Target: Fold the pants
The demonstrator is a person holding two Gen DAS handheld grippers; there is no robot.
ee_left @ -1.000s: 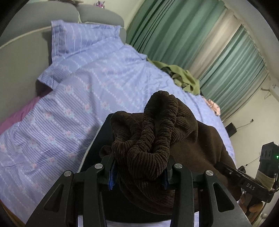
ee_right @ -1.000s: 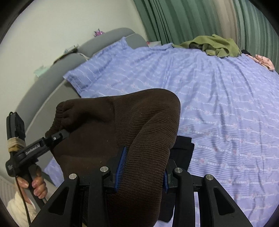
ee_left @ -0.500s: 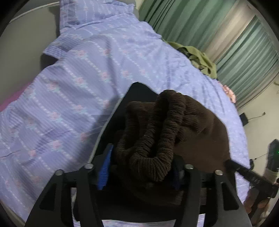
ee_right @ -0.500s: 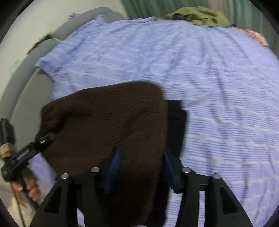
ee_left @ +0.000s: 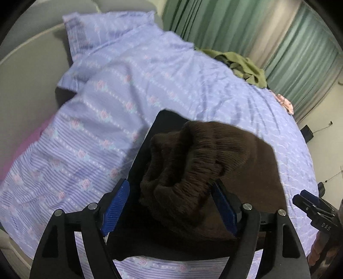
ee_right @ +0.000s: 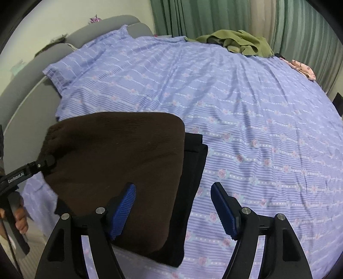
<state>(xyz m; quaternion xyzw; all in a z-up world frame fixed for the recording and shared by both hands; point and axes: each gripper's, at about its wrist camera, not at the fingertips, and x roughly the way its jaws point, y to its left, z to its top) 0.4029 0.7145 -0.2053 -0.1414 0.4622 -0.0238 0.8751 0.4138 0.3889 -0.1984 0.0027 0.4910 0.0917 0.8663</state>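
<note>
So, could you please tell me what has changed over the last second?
Both claws have just been opening: the left claw and right claw let go of the brown pants, which sank onto the black garment. The green clothes stayed put.

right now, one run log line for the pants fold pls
step: releasing | left tool: jaws just opened, off brown pants | right tool: jaws just opened | pants: folded on black garment

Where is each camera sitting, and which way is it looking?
Left wrist: on the left gripper, looking down at the brown pants; the other gripper and fingers show.
Right wrist: on the right gripper, looking down across the bed; the other hand shows.
Both share the pants, bed, green cloth and curtains.
</note>
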